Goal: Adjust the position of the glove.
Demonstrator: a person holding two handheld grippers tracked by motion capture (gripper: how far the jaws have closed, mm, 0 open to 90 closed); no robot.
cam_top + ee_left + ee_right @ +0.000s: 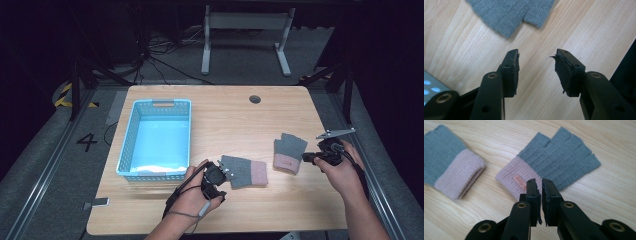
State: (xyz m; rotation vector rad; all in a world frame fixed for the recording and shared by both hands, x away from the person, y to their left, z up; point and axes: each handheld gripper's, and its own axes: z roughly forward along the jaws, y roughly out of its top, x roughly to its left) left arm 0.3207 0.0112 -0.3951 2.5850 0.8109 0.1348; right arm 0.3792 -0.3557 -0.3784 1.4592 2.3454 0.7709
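Observation:
Two fingerless grey gloves with pink cuffs lie on the wooden table (225, 115). In the high view the left glove (245, 171) is at front centre and the right glove (289, 151) is further right. My left gripper (225, 173) is by the left glove's finger end. In the left gripper view it (536, 62) is open above bare wood, just short of the glove's grey fingers (509, 12). My right gripper (306, 158) is beside the right glove's cuff. In the right gripper view it (539, 182) is shut and empty, at the edge of that glove (559, 157). The other glove (446, 160) lies to the left.
A light blue perforated basket (162, 103) stands on the left half of the table, and its corner (429, 85) is close to my left gripper. A round cable hole (255, 99) sits near the far edge. Bare wood stretches between the basket and the gloves.

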